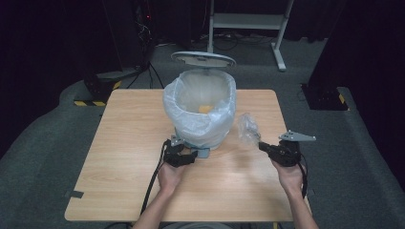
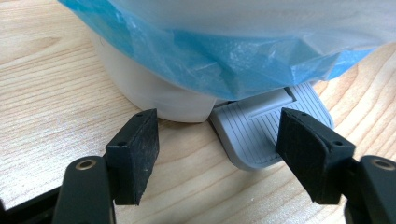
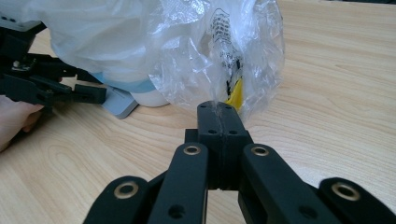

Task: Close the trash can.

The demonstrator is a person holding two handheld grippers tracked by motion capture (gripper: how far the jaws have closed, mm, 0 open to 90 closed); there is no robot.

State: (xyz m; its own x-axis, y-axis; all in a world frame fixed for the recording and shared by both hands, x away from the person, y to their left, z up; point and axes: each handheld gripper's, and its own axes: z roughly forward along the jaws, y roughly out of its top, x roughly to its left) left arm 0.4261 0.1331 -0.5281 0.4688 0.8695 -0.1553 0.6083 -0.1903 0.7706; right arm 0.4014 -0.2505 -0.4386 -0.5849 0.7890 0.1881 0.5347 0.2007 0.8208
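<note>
Crinkled clear plastic wrapper [image 3: 224, 56], its black print too creased to read, stands upward from the clamped right hand-held gripper [image 3: 219, 112] beside the white bag-lined pedal bin [image 1: 200, 112]. The left hand-held gripper [image 2: 217, 149] gapes at the bin's grey ribbed pedal [image 2: 261, 135] on the pale wooden surface [image 1: 124, 143].

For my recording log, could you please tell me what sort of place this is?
Probably a lab or recording studio: a lone wooden table on grey carpet, dark curtains around, cables and equipment stands behind, and a pedal bin staged as a prop.
</note>
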